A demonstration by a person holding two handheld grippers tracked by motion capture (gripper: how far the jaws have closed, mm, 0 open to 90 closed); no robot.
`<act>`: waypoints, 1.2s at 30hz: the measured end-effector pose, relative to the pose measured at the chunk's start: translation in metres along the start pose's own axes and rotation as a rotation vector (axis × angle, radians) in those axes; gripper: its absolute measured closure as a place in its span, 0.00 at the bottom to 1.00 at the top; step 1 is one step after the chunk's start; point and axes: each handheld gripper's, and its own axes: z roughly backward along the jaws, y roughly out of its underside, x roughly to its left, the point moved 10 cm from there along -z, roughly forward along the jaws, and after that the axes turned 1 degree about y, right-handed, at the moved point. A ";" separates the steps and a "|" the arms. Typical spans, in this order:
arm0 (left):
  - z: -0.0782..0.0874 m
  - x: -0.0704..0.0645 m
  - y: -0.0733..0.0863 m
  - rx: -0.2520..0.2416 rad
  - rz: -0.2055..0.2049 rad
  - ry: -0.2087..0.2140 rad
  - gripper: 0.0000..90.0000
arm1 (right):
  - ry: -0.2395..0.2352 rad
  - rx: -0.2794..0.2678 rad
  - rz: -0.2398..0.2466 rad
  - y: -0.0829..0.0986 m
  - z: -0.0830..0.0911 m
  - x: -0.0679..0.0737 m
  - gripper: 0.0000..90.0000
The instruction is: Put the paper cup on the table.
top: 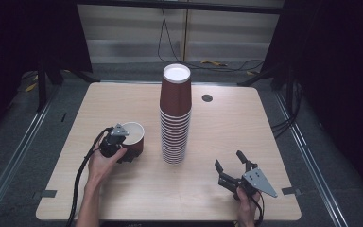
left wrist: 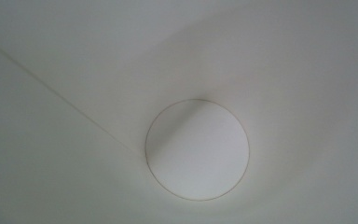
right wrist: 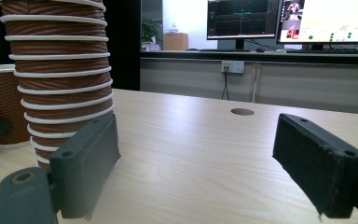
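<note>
A tall stack of brown ribbed paper cups (top: 175, 116) is standing mouth-down at the table's centre, leaning slightly. A single brown cup (top: 133, 138) is sitting apart to its left, white interior (left wrist: 196, 149) showing; I am apparently gripping it at its rim.

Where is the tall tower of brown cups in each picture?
High view: the cup stack stands upside down at the table's middle.
Left gripper view: not in it; the white inside of a cup.
Right gripper view: cup stack at upper left.
Shared landmark: the table's round hole.
</note>
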 end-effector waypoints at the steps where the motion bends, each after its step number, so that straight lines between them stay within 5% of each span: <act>1: 0.001 0.001 0.000 -0.009 -0.010 -0.004 0.18 | 0.000 0.000 0.000 0.000 0.000 0.000 0.15; 16: 0.014 -0.004 0.015 -0.085 0.031 -0.029 0.18 | -0.001 0.000 0.000 0.000 0.000 0.000 0.16; 23: 0.030 -0.013 0.015 -0.222 0.077 -0.050 0.18 | -0.001 0.000 0.000 0.000 0.000 0.000 0.16; 36: 0.062 -0.038 0.002 -0.415 0.056 -0.054 0.17 | -0.001 0.000 0.000 0.000 0.000 0.000 0.16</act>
